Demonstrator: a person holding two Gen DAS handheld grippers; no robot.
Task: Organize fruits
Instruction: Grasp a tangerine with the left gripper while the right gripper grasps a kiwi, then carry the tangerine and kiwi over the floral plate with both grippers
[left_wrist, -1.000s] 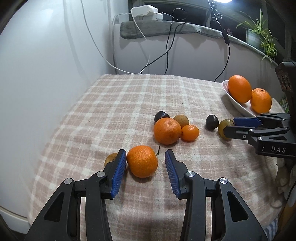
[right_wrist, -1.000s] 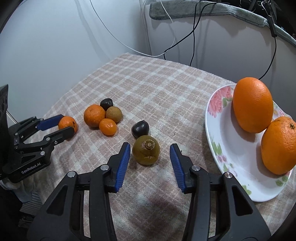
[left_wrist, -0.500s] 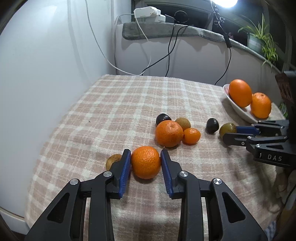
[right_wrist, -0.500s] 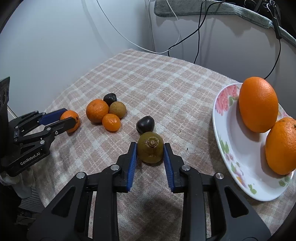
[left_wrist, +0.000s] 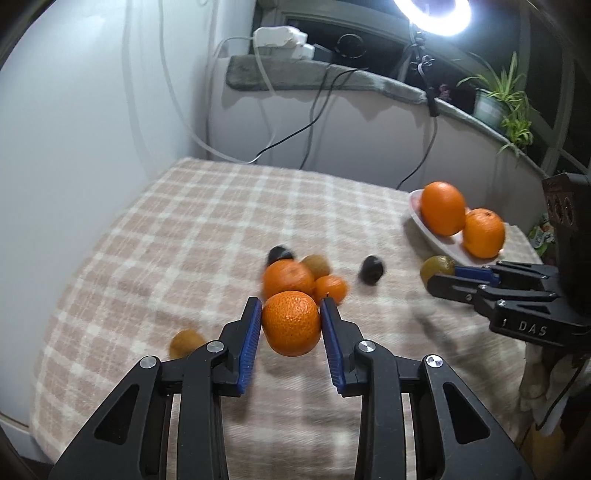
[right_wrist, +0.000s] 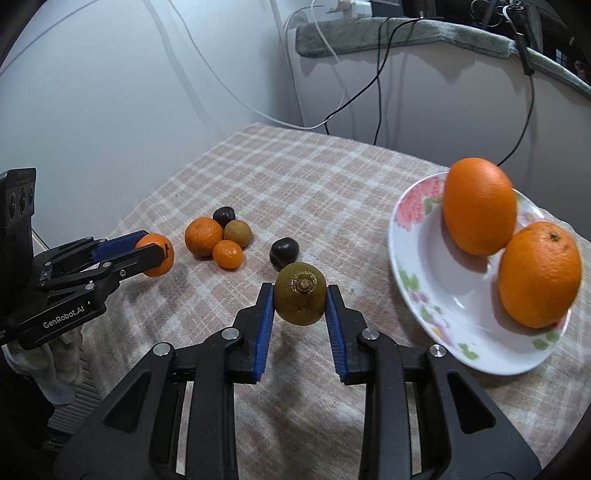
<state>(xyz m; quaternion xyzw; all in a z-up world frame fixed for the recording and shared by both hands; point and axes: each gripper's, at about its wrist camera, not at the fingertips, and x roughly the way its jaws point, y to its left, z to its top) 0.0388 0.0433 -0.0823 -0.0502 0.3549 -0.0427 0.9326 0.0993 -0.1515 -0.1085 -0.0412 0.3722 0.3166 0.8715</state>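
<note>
My left gripper is shut on a mandarin and holds it above the checked cloth; it also shows in the right wrist view. My right gripper is shut on a green-brown kiwi, lifted off the cloth, left of the flowered plate. The plate holds two big oranges. A cluster lies mid-table: an orange, a small mandarin, a brown fruit and a dark fruit. Another dark fruit lies apart.
A small brown fruit lies on the cloth left of my left gripper. A wall stands to the left, cables hang behind, and a ledge with a plant and a ring light runs along the back.
Both grippers closed on their fruit and lifted: the left raised the mandarin, the right raised the kiwi off the cloth.
</note>
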